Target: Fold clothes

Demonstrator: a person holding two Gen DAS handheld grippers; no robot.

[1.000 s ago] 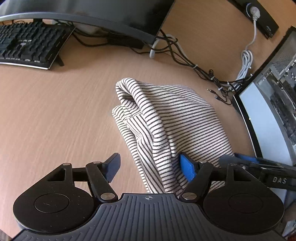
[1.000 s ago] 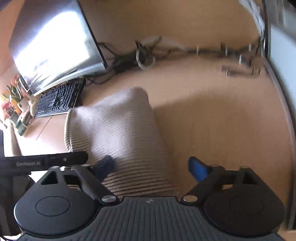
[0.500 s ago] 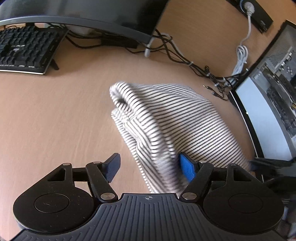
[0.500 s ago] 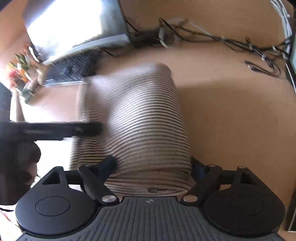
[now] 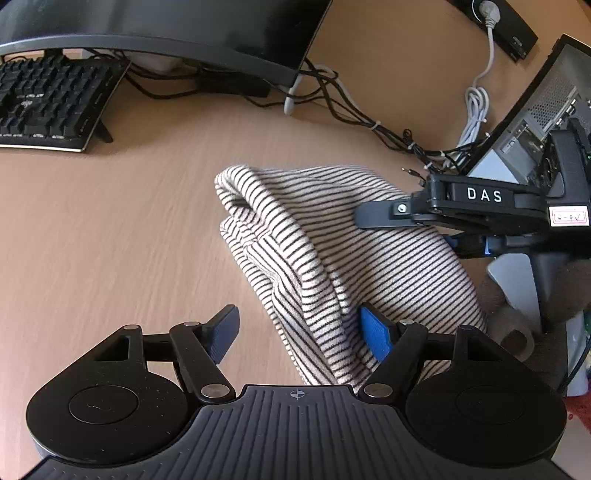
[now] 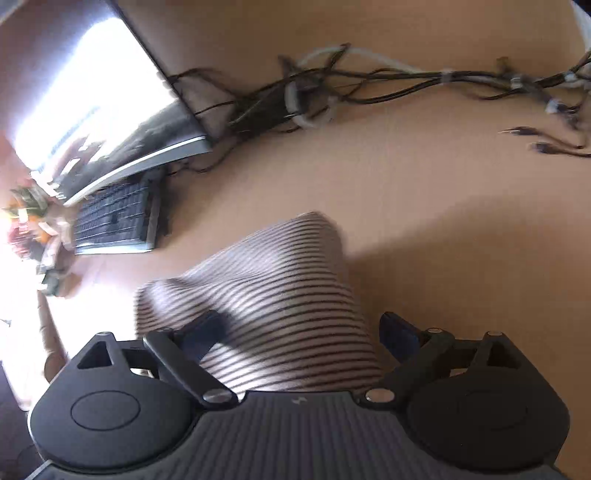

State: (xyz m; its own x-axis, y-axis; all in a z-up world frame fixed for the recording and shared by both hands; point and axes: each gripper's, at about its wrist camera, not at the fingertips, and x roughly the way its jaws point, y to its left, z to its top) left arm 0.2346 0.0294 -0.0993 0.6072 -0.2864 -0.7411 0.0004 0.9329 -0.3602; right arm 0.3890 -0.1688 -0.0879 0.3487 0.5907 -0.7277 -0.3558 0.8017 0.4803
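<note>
One striped garment [image 5: 332, 254], cream with thin dark lines, lies folded in a thick bundle on the wooden desk [image 5: 110, 236], its rolled edge toward the left and its near end running under both tools. The left gripper [image 5: 299, 332] stands released: its left pad hangs over bare desk, clear of the cloth, and its right blue pad rests against or just beside the fabric's near fold without clamping it. The right gripper [image 6: 303, 332] straddles the bundle's near end with its jaws opening; cloth fills the gap between them, and the right pad stands just off the fabric's edge.

Only the left wrist view shows the bundle's open layered side and the right gripper [image 5: 436, 221] reaching in from the right over the cloth's far corner, marked DAS. Only the right wrist view, which is blurred, shows the smooth folded top in shadow and some flowers [image 6: 33, 221] at the far left.

Beyond the garment sit a black keyboard [image 5: 48, 103], a curved monitor [image 5: 166, 29], a tangle of cables [image 5: 351, 110] and a computer case [image 5: 546, 122] at the right, all apart from the cloth.
</note>
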